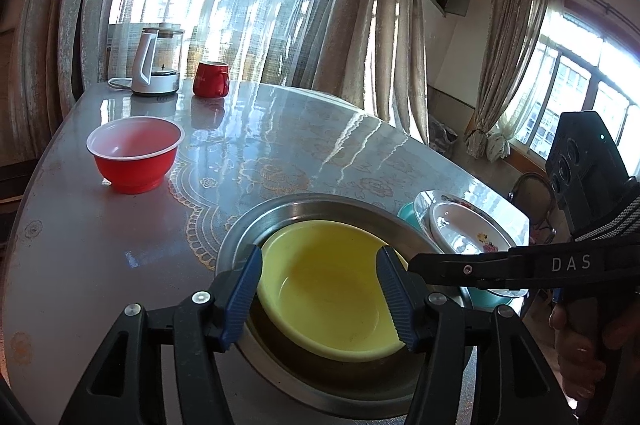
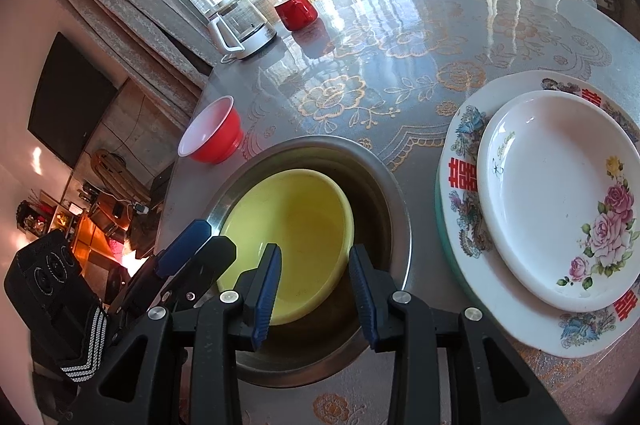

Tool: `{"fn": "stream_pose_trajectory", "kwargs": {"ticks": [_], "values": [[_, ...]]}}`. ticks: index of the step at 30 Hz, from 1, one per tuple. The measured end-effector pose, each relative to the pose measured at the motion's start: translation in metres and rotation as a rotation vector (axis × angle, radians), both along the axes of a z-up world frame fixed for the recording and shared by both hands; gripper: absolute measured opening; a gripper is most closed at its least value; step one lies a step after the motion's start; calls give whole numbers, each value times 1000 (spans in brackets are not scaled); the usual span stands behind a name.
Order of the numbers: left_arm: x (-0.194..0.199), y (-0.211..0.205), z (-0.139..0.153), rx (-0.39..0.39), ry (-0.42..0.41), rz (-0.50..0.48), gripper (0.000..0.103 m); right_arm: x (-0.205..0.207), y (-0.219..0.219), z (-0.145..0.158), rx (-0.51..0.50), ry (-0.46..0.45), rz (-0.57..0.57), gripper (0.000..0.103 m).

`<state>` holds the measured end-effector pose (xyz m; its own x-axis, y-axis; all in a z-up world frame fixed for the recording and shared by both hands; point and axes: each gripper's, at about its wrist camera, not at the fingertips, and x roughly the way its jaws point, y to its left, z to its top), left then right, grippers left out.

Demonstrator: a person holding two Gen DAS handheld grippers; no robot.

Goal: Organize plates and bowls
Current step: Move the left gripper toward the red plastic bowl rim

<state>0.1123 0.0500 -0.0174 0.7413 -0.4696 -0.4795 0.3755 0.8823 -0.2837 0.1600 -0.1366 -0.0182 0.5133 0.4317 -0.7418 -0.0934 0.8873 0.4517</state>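
A yellow bowl [image 1: 328, 289] sits inside a steel bowl [image 1: 320, 209] at the table's near edge; both also show in the right wrist view, the yellow bowl [image 2: 292, 225] and the steel bowl [image 2: 384, 193]. My left gripper [image 1: 324, 297] is open, its jaws wide on either side of the yellow bowl. My right gripper [image 2: 316, 289] is open just above the steel bowl's near rim. A red bowl [image 1: 134, 155] stands to the left. A stack of plates [image 2: 556, 201], a small rose plate on a larger patterned one on a teal one, lies to the right.
A glass kettle [image 1: 158, 61] and a red mug [image 1: 211, 79] stand at the table's far side by the curtained window. The table [image 1: 280, 129] has a glossy floral cover. The right gripper's body [image 1: 520, 265] reaches in from the right, over the plates.
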Motion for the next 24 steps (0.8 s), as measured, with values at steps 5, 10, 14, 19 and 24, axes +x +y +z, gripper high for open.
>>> {"fn": "stream_pose_trajectory", "kwargs": {"ticks": [5, 10, 14, 19, 24], "values": [[-1, 5, 2, -13, -17, 30, 67, 1, 2, 2, -31, -16, 2, 35], [3, 17, 6, -41, -28, 92, 75, 5, 4, 6, -53, -25, 8, 35], [14, 40, 8, -96, -7, 189, 78, 8, 4, 9, -65, -34, 9, 35], [32, 72, 8, -122, 40, 358, 79, 16, 9, 13, -81, -44, 18, 35], [59, 103, 3, -137, 143, 550, 82, 32, 19, 25, -108, -70, 33, 35]]}}
